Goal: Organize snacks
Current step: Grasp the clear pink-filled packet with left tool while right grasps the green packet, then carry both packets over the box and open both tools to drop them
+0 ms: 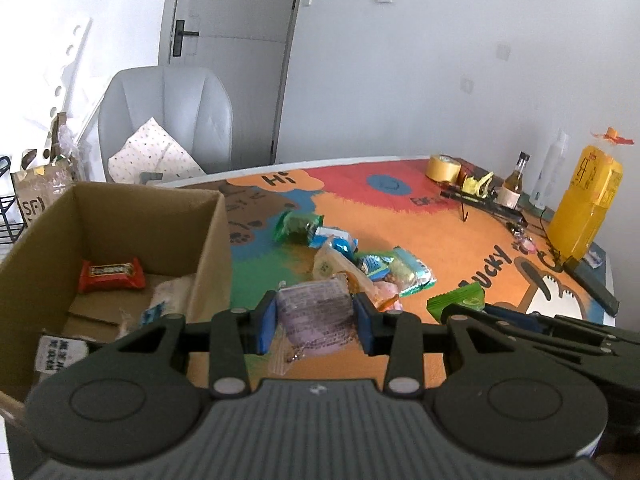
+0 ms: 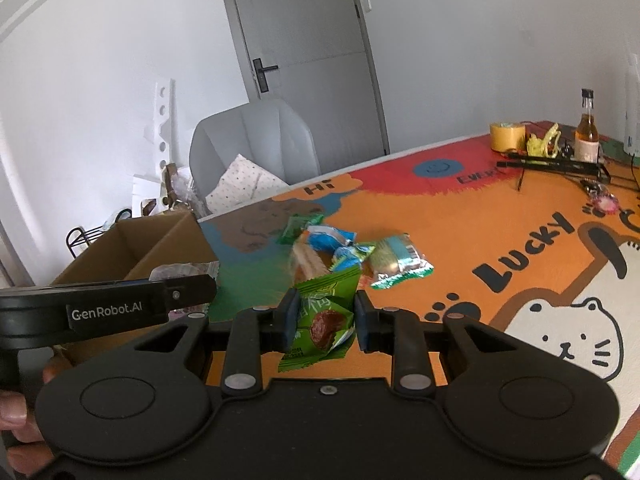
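Note:
My left gripper (image 1: 315, 316) is shut on a pale purple snack in clear wrap (image 1: 316, 314), lifted above the mat, right of the open cardboard box (image 1: 208, 240). In the box lie a red snack bar (image 1: 111, 276) and other small wrappers. My right gripper (image 2: 326, 318) is shut on a green snack packet (image 2: 325, 316) with a brown fruit picture, held above the mat. The left gripper's side shows in the right wrist view as a black arm (image 2: 120, 308) by the box (image 2: 132, 252). A pile of several wrapped snacks (image 1: 352, 260) (image 2: 340, 252) lies on the mat beyond both grippers.
A colourful cartoon mat (image 2: 480, 220) covers the table. At the far right stand a tape roll (image 1: 442, 168), a small bottle (image 1: 514, 184), a black rack and a tall yellow bag (image 1: 586, 204). A grey chair (image 1: 168, 120) and a door stand behind the table.

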A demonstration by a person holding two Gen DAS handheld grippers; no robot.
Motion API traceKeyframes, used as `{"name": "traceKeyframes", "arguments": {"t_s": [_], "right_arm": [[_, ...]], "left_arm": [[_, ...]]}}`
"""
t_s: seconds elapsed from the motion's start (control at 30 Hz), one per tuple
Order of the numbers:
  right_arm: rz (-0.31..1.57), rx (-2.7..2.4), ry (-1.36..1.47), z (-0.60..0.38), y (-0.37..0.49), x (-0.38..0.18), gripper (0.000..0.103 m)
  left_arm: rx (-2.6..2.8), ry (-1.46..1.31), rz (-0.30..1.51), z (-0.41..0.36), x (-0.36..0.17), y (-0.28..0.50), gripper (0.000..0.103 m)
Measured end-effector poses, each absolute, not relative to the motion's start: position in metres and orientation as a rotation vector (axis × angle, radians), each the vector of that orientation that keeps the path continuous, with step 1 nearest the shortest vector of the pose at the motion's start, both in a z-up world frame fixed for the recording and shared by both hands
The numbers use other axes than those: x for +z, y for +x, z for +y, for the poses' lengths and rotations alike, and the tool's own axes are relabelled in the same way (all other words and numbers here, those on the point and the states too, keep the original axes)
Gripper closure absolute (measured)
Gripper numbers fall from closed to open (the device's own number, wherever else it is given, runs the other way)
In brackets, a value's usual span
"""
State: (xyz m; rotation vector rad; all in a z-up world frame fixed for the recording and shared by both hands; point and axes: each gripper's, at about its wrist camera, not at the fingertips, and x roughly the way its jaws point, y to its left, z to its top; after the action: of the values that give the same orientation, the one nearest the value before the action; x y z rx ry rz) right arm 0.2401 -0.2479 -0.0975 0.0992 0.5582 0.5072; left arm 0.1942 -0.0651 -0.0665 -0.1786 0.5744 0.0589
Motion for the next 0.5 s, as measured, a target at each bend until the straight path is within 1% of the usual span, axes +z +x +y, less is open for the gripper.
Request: {"name": "traceKeyframes", "arguments": {"t_s": [0.5], "right_arm": [[0.515, 0.532, 0.064, -0.221, 0.222, -0.079, 0.076]], "left_arm": [[0.087, -0.208, 0.523, -0.034, -0.051, 0.171, 0.064]]}}
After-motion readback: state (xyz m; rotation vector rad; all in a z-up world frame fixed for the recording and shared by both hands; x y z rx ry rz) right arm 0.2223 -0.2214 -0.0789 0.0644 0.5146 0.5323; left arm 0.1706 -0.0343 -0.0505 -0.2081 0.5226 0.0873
